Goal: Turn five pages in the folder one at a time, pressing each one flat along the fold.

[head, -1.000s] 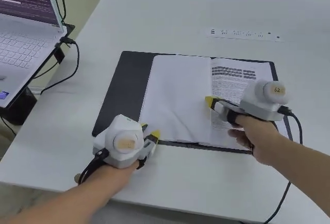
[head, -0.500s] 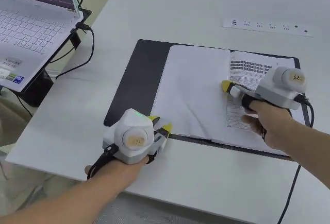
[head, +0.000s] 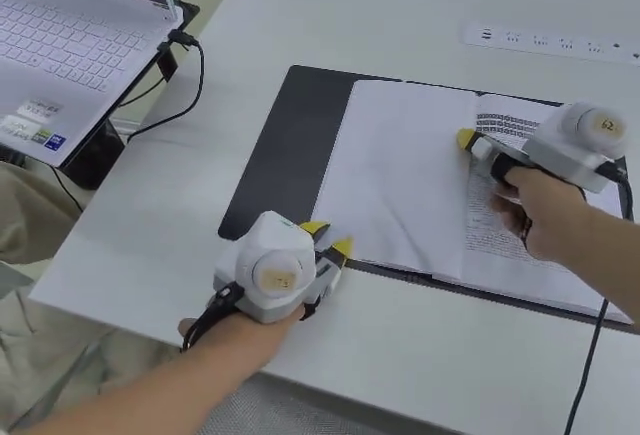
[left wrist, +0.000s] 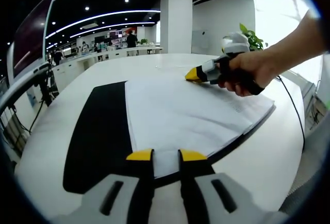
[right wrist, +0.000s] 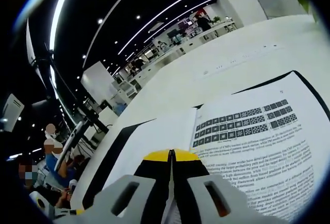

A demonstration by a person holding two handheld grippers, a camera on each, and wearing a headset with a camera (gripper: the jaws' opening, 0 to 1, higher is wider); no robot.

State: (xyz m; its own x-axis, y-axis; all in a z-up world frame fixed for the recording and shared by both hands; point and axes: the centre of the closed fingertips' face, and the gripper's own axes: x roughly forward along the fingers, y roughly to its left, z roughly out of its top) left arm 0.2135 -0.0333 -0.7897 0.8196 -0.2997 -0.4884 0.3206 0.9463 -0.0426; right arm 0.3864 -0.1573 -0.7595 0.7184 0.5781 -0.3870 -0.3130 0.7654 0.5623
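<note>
The folder (head: 285, 145) lies open on the table (head: 350, 15), right of centre in my head view. A blank page (head: 400, 170) sits left of the fold (head: 468, 225) and a printed page (head: 510, 245) sits right of it.

My right gripper (head: 467, 140) rests on the fold towards its 12 o'clock end. Its jaws are closed tip to tip with nothing between them. My left gripper (head: 328, 238) sits at the blank page's 7 o'clock corner, jaws parted by a narrow gap. The page's near edge lies in that gap, but I don't see a pinch.

My worry is the sweep down the fold. If the closed tips press too hard or drift off the line, they could crease or drag the sheet. If the left jaws close on the corner, they might take several pages at once.

A laptop (head: 70, 45) sits at 10 o'clock and a power strip (head: 550, 40) at 1 o'clock, both well apart from the folder.
</note>
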